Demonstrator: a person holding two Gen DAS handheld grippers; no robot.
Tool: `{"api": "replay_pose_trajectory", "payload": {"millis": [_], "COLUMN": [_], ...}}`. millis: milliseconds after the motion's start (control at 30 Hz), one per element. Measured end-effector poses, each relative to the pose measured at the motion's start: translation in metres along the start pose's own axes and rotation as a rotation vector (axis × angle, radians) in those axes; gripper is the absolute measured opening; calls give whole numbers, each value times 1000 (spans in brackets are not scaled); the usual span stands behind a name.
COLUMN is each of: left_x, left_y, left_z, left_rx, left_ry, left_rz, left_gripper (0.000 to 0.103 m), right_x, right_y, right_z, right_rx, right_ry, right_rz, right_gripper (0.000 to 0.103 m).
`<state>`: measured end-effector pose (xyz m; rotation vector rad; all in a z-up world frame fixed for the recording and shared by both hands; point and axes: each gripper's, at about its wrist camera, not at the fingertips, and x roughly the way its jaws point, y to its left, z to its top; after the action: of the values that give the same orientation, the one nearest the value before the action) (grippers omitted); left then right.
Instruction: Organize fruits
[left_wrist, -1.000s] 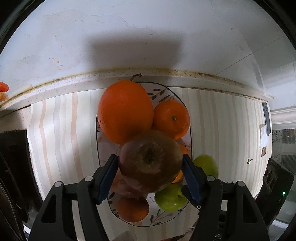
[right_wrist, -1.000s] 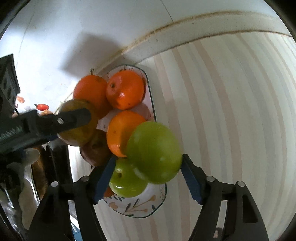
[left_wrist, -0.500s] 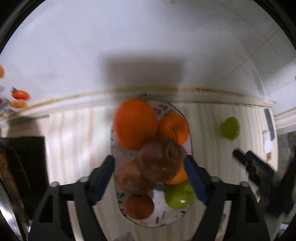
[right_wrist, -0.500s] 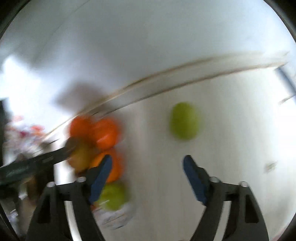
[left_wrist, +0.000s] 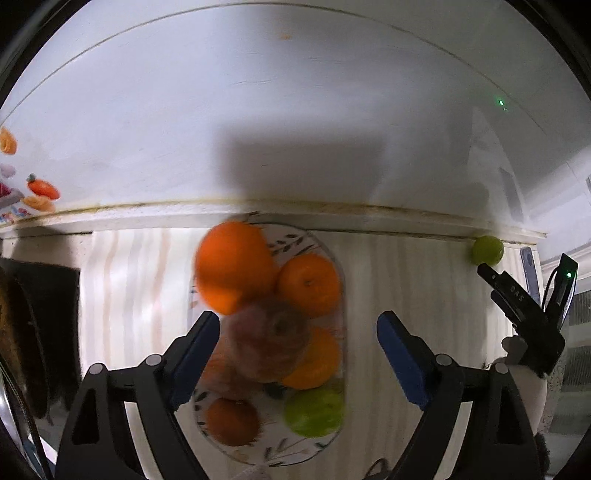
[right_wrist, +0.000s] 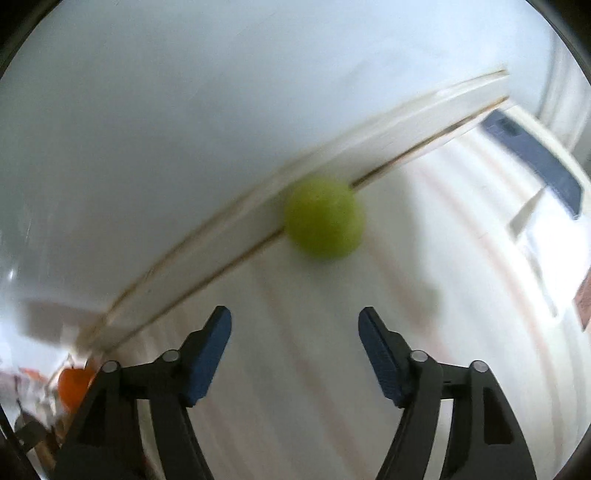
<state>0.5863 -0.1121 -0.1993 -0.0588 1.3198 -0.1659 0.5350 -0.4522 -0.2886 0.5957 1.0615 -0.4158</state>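
- Striped cloth (left_wrist: 406, 280) covers the table; an oval plate (left_wrist: 334, 258) with a leaf print sits on it, its far end against the ledge (left_wrist: 147, 218) at the foot of the white wall (left_wrist: 295, 110).
- On the plate: a big orange (left_wrist: 232, 269) at the far end, a second orange (left_wrist: 308, 284) beside it, a brown apple (left_wrist: 269, 343) in the middle on top of the heap, a third orange (left_wrist: 317, 362) just right of the apple, a dark orange (left_wrist: 232, 421) and a green fruit (left_wrist: 314, 410) at the near end.
- Left gripper (left_wrist: 297, 328) hangs over the plate, jaws wide apart on either side of the apple, pads clear of it.
- One loose green fruit (right_wrist: 324, 218) lies off the plate, well to its right, against the ledge.
- Right gripper (right_wrist: 294, 325), seen from the left camera as a black frame right of the plate, points at the loose fruit; its jaws are closing with nothing between them, the fruit ahead of the tips.
- A dark flat phone-like slab (right_wrist: 532, 162) lies on the cloth beyond the loose fruit, further from the plate.
- Fruit stickers (left_wrist: 42, 188) dot the wall left of the plate.
- The right camera's view is blurred.
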Motion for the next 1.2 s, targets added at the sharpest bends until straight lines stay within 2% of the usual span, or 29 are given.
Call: {"api": "replay_pose_trajectory", "payload": {"millis": [100, 200, 300, 400, 467, 567, 600, 667, 767, 833, 900, 1033, 1067, 1100, 1200], "left_x": [0, 6, 17, 31, 39, 43, 45, 47, 47, 38, 28, 3, -4, -10, -24], "left_y": [-24, -47, -76, -96, -103, -107, -107, -105, -103, -100, -89, -48, -35, -23, 18], "left_z": [2, 3, 6, 11, 15, 19, 20, 22, 22, 17, 13, -6, -13, -20, -43], "left_rx": [36, 57, 108, 139, 150, 168, 169, 165, 158, 149, 137, 99, 85, 73, 25], "left_ry": [-27, -40, -44, -29, -20, -23, -22, -21, -31, -38, -52, -72, -76, -81, -89], "left_rz": [-8, -40, -59, -57, -57, -40, -36, -35, -24, -29, -22, 0, 16, 26, 64], "left_gripper": [87, 87, 87, 87, 87, 87, 87, 87, 87, 87, 87, 90, 100, 102, 102], "right_x": [-3, -12, 3, 18, 37, 53, 55, 55, 48, 37, 9, -33, -42, -50, -64], "right_y": [-34, -59, -66, -66, -53, -49, -50, -51, -43, -34, -29, 17, 31, 45, 76], "right_z": [16, 33, 49, 64, 72, 79, 80, 76, 63, 52, 20, -41, -61, -80, -125], "right_rx": [138, 175, 189, 157, 112, 74, 71, 76, 8, -32, -85, -220, -251, -279, -319], "right_ry": [-47, -93, -33, 0, 31, 33, 28, 18, 6, 0, -6, -4, 8, 23, 78], "right_rz": [5, -4, 87, 118, 84, 5, -27, -9, -36, -21, 15, 127, 166, 203, 308], "right_gripper": [74, 74, 74, 74, 74, 71, 61, 59, 58, 58, 58, 58, 58, 58, 58]}}
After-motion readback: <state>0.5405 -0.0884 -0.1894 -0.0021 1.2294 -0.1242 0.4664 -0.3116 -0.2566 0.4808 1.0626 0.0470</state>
